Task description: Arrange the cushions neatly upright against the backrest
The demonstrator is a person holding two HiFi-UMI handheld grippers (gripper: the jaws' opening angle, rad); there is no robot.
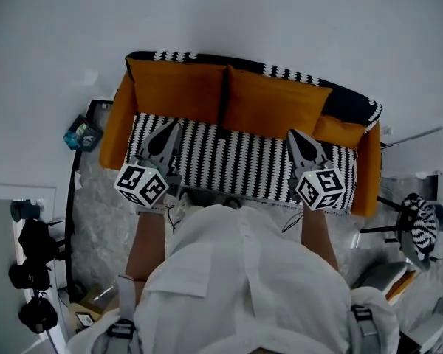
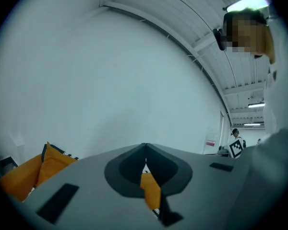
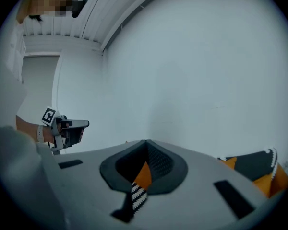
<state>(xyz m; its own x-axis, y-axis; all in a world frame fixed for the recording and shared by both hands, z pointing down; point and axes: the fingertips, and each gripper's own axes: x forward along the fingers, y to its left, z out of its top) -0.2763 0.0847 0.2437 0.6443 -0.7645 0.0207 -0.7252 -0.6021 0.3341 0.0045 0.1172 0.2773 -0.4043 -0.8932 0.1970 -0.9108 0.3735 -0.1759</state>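
Now orange cushions (image 1: 179,91) stand upright on the sofa (image 1: 244,161).

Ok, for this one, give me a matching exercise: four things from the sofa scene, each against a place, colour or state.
Things:
1 left cushion
2 small cushion
3 sofa seat
4 right tongs

Descriptions:
A black-and-white stripes
B shut
C upright against the backrest, left end
D low in the far right corner

Pairs: 1-C, 2-D, 3-A, 4-B
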